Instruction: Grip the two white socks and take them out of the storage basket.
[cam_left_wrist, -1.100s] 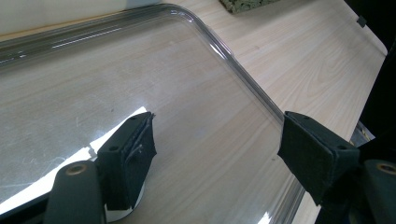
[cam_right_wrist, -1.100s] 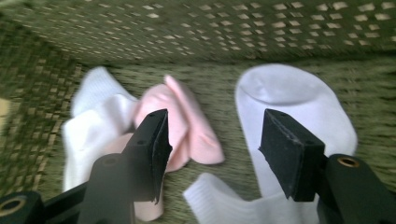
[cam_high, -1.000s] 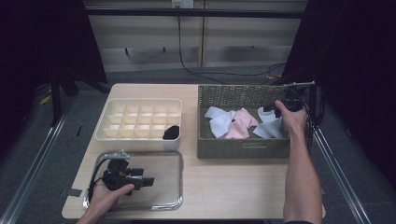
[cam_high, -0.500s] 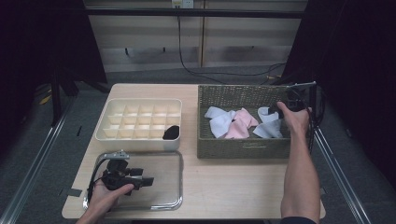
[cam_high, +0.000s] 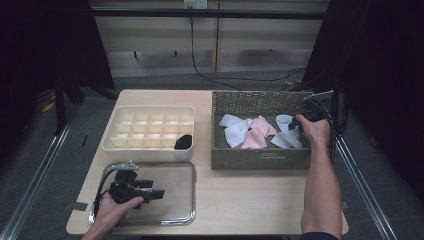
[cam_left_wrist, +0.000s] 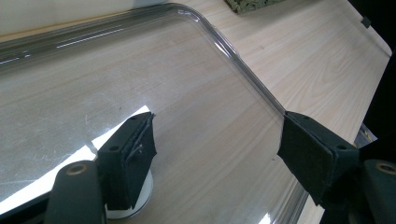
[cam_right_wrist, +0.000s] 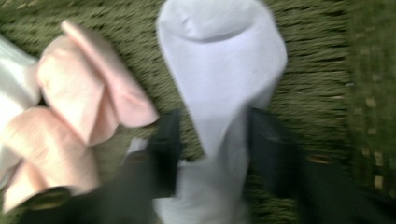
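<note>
Right tongs (cam_right_wrist: 212, 154) pinch the white sock (cam_right_wrist: 222, 79) low in the wicker basket (cam_high: 260, 159), beside the pink sock (cam_right_wrist: 88, 100). Best to lift straight up so nothing else snags. Left tongs (cam_left_wrist: 215, 158) rest spread over the clear tray (cam_left_wrist: 243, 70) on the counter (cam_high: 240, 200).

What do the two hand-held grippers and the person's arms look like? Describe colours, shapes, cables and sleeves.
The left gripper has two black fingers with flat rectangular pads fixed by screws; from above it is a black body with a grey plate on top and a thin cable. The right gripper is also black, with dark cables looping behind it. Both forearms are bare; a dark sleeve edge shows at the right arm.
</note>
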